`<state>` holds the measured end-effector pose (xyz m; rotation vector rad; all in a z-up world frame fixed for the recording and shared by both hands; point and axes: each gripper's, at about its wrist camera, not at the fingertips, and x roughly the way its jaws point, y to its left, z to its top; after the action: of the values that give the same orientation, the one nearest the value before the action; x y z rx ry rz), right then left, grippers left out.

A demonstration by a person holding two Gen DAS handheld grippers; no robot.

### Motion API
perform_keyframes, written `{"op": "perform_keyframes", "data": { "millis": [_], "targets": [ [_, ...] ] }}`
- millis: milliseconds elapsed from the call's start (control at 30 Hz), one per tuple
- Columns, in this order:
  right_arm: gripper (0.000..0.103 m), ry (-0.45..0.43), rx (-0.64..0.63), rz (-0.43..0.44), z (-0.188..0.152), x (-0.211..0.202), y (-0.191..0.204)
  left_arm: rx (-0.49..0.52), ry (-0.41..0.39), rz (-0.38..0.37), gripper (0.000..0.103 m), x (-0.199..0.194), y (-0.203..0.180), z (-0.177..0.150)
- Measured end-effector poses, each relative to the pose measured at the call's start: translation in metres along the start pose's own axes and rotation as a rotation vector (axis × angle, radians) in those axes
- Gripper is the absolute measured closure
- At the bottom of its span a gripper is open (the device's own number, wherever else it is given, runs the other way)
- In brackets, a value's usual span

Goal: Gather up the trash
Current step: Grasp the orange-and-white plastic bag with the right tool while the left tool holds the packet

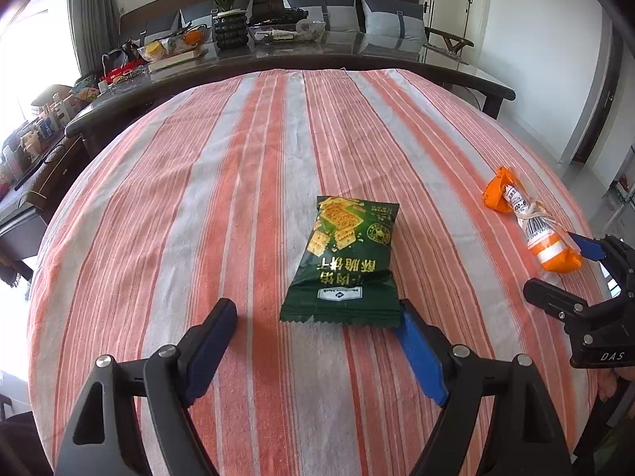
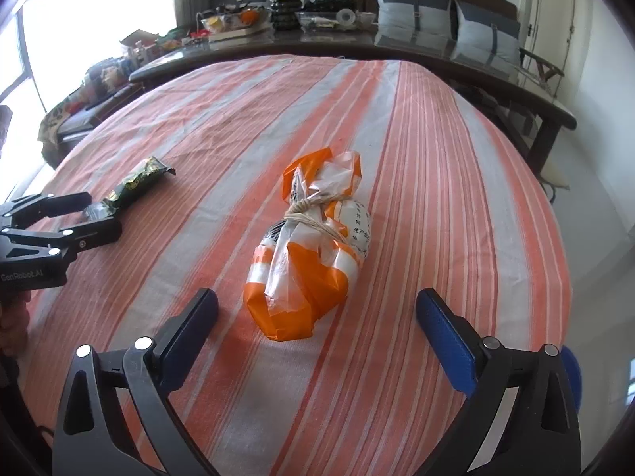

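Note:
A green cracker packet [image 1: 343,260] lies flat on the striped tablecloth [image 1: 238,166]. My left gripper [image 1: 317,313] is open, its fingers just short of the packet's near edge, the right finger beside its corner. An orange and white plastic bag tied with string [image 2: 311,246] lies on the cloth; it also shows in the left wrist view [image 1: 535,226]. My right gripper [image 2: 317,309] is open, its fingers on either side of the bag's near end. The packet [image 2: 133,188] and the left gripper [image 2: 85,218] also show at the left of the right wrist view.
A long dark table [image 1: 357,53] stands past the cloth's far edge, crowded with a potted plant [image 1: 230,12], fruit bags and containers. A sofa with grey cushions [image 1: 391,20] lies behind it. The cloth drops off to the floor at the right [image 2: 587,238].

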<state>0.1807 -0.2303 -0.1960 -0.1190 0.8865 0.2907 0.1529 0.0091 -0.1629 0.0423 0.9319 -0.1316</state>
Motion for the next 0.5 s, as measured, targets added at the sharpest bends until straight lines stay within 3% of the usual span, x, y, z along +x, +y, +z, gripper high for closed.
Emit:
{"op": "perform_keyframes", "data": {
  "millis": [167,267,333,400,500],
  "targets": [
    [0.002,0.004,-0.006,-0.005,0.0,0.001,0.0,-0.005,0.009,-0.016,0.02,-0.002,0.0,-0.001],
    [0.002,-0.004,0.019,0.008,-0.003,-0.002,-0.004,0.002,0.031,-0.105,0.02,-0.004,0.007,0.005],
    [0.006,-0.018,0.103,0.064,-0.002,-0.011,-0.017,0.03,0.03,-0.154,0.02,-0.007,0.008,0.01],
    [0.009,-0.027,0.173,0.114,0.006,-0.023,-0.029,0.071,0.03,-0.171,0.02,-0.008,0.005,0.016],
    [0.009,0.023,0.147,0.11,0.025,-0.03,-0.025,0.112,0.035,-0.192,0.021,-0.004,-0.001,0.025]
  ]
}}
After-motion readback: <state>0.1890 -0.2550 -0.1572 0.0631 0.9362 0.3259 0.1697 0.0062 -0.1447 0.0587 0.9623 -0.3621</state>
